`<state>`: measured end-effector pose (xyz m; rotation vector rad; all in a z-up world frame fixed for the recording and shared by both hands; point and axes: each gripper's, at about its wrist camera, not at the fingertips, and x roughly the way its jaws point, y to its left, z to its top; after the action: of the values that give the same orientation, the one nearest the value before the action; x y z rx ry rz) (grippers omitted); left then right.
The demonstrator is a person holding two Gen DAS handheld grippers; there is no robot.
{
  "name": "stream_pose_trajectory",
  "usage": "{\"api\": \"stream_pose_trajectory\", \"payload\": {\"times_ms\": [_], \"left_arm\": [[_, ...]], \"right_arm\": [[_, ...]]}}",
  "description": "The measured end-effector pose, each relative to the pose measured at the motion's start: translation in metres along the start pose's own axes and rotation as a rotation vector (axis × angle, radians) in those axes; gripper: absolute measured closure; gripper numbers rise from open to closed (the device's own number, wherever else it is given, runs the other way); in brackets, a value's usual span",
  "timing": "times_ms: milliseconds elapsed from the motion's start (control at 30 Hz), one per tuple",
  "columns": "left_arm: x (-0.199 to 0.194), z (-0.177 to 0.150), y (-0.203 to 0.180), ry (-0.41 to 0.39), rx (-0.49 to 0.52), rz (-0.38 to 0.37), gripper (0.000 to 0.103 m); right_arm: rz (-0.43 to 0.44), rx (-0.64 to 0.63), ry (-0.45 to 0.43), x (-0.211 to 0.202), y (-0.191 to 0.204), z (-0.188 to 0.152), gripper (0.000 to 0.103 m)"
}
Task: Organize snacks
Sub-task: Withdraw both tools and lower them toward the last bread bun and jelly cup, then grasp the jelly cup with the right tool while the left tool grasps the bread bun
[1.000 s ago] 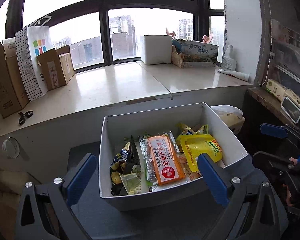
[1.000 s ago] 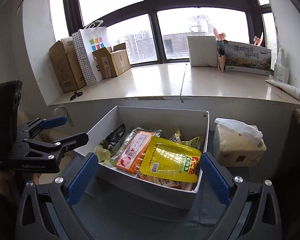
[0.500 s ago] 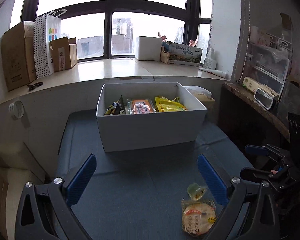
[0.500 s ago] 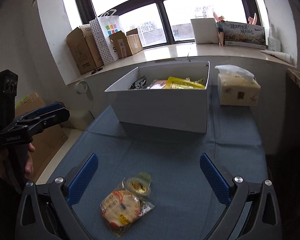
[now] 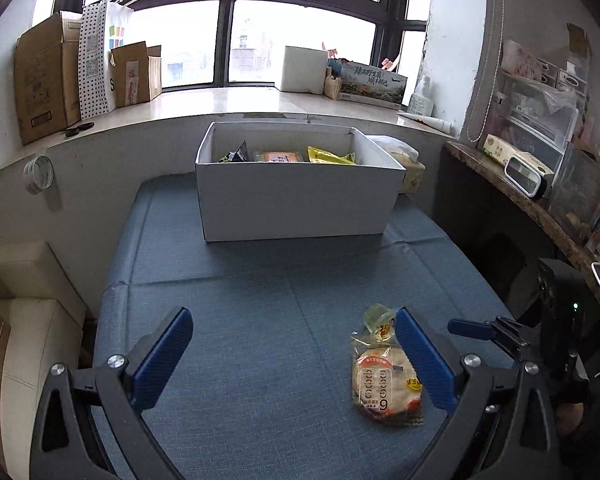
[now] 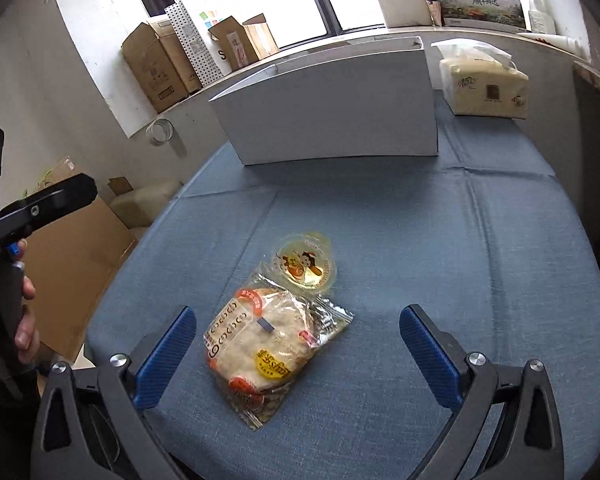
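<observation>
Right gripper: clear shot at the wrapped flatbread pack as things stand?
Probably yes. The right gripper is open, with the flatbread pack lying flat between its fingers on the blue cloth. Only the jelly cup touches its far end.

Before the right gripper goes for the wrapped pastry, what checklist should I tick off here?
1. Right gripper open, empty: ok.
2. Wrapped pastry between its fingers: ok, nearer the left one.
3. Jelly cup apart from the pastry: not ok, it touches the wrapper's far edge.
4. Left gripper out of the way: ok, open, to the side.
5. White box open on top: ok.
6. Room left inside the box: cannot tell.
</observation>
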<state>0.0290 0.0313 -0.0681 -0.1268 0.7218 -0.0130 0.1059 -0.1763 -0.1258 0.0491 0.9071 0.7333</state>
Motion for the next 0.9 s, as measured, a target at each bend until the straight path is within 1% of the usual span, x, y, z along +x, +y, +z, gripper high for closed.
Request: {"api": "stream_pose_trajectory", "payload": {"times_ms": [100,167,200,267,367,433,467,500,533,567,633,800,900], "left_arm": [[-0.003,-0.006,0.003,0.006,-0.003,0.015,0.0],[-0.004,-0.01,0.006,0.013,-0.012,0.026,0.0],[-0.005,-0.012,0.009,0.018,-0.016,0.03,0.0],[-0.006,-0.016,0.014,0.027,-0.028,0.038,0.0],[-0.004,-0.021,0.022,0.044,-0.052,0.044,0.0],[-0.002,-0.024,0.026,0.054,-0.061,0.051,0.0],[-0.001,-0.025,0.027,0.057,-0.065,0.053,0.0],[0.0,-0.026,0.028,0.06,-0.068,0.051,0.0],[0.001,-0.027,0.028,0.063,-0.07,0.048,0.0],[0.002,-0.027,0.029,0.065,-0.07,0.049,0.0],[0.005,-0.028,0.027,0.07,-0.066,0.046,0.0],[0.01,-0.028,0.015,0.084,-0.026,0.04,0.0],[0.014,-0.028,0.007,0.1,-0.016,0.009,0.0]], "right_arm": [[-0.027,-0.028,-0.005,0.013,0.005,0.009,0.0],[-0.026,-0.02,-0.006,0.023,0.004,0.016,0.0],[-0.017,-0.01,0.011,0.029,0.004,0.02,0.0],[-0.041,0.009,0.014,0.037,0.003,0.026,0.0],[-0.047,0.019,-0.006,0.044,0.003,0.029,0.0],[-0.056,0.029,0.009,0.049,0.003,0.029,0.001],[-0.059,0.031,0.017,0.052,0.003,0.029,0.003],[-0.08,0.034,0.023,0.054,0.003,0.027,0.016],[-0.117,0.031,0.03,0.056,0.003,0.025,0.046],[-0.123,0.023,0.043,0.059,0.004,0.024,0.055],[-0.141,0.006,0.039,0.059,0.004,0.023,0.055],[-0.126,0.009,0.016,0.054,0.001,0.025,0.055],[-0.117,0.015,-0.005,0.046,-0.003,0.027,0.055]]}}
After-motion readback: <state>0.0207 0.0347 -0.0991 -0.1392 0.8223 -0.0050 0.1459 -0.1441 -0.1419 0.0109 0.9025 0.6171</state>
